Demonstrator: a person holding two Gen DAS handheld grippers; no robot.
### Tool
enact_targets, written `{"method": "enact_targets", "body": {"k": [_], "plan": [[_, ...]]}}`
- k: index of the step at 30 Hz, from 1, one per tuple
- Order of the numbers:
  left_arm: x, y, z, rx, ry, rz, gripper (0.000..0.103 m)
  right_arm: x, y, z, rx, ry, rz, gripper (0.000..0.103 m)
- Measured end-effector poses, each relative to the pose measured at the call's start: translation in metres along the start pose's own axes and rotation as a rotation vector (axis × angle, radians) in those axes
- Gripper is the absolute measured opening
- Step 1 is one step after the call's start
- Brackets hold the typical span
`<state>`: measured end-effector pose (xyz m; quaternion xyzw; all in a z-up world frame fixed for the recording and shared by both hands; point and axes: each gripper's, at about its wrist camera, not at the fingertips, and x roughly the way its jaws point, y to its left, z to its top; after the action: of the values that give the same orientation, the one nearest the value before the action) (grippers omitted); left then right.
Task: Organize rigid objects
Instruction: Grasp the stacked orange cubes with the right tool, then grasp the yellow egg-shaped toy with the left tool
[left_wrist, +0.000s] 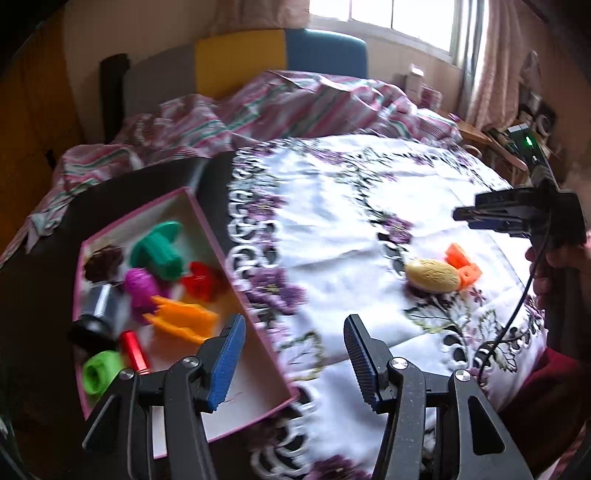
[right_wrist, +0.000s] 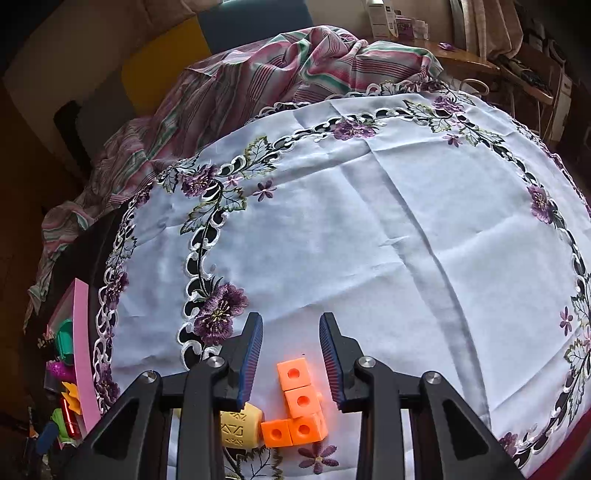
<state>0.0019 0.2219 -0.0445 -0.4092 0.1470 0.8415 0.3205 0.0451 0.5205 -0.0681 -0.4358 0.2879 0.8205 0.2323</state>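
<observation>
A pink-rimmed box (left_wrist: 207, 236) at the left holds several toys: a green mushroom shape (left_wrist: 159, 251), a purple piece (left_wrist: 140, 288), a red piece (left_wrist: 201, 282), an orange piece (left_wrist: 181, 319), a red cylinder (left_wrist: 133, 350) and a green ring (left_wrist: 99, 374). My left gripper (left_wrist: 293, 360) is open and empty over the box's right edge. On the white embroidered cloth lie an orange block piece (right_wrist: 301, 404) and a yellow oval (right_wrist: 240, 424); both also show in the left wrist view, the block piece (left_wrist: 461, 264) and the oval (left_wrist: 432, 275). My right gripper (right_wrist: 291, 354) is open above the block piece.
The white cloth with purple flowers (right_wrist: 369, 221) covers the table. A striped pink blanket (left_wrist: 258, 110) lies bunched behind it. The box edge (right_wrist: 83, 350) shows at the far left of the right wrist view. A cable (left_wrist: 517, 310) hangs from the right gripper.
</observation>
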Motion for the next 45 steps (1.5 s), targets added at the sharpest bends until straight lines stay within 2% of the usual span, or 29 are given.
{"method": "enact_targets", "body": {"k": [3,9,16,19,21,22,24,30,35,38,45], "plan": [[0.009,-0.015,0.004,0.023,0.013,-0.037,0.064,0.003,-0.002,0.0,0.009,0.02,0.017,0.032],[0.029,-0.046,0.01,0.086,0.045,-0.083,0.064,0.011,-0.006,-0.003,0.018,0.071,-0.001,0.036],[0.041,-0.056,0.004,0.106,0.083,-0.102,0.064,0.02,-0.004,-0.008,-0.008,0.138,-0.006,0.036],[0.043,-0.057,0.003,0.114,0.091,-0.11,0.068,0.028,0.001,-0.012,-0.046,0.182,-0.023,0.036],[0.043,-0.058,0.004,0.121,0.09,-0.12,0.069,0.036,0.006,-0.018,-0.101,0.222,-0.084,0.034],[0.044,-0.058,0.005,0.126,0.089,-0.124,0.07,0.035,0.01,-0.02,-0.138,0.211,-0.123,0.022],[0.045,-0.06,0.008,0.138,0.086,-0.131,0.071,0.032,0.013,-0.02,-0.156,0.188,-0.129,0.019],[0.056,-0.071,0.016,0.197,0.094,-0.164,0.072,0.03,0.001,-0.018,-0.121,0.167,-0.195,0.019],[0.074,-0.084,0.021,0.242,0.136,-0.199,0.074,0.031,-0.012,-0.016,-0.069,0.18,-0.211,0.021],[0.081,-0.091,0.029,0.224,0.155,-0.23,0.082,0.03,-0.015,-0.016,-0.056,0.181,-0.207,0.021],[0.093,-0.114,0.046,0.204,0.157,-0.238,0.087,0.026,-0.026,-0.013,0.003,0.178,-0.197,0.021]]}}
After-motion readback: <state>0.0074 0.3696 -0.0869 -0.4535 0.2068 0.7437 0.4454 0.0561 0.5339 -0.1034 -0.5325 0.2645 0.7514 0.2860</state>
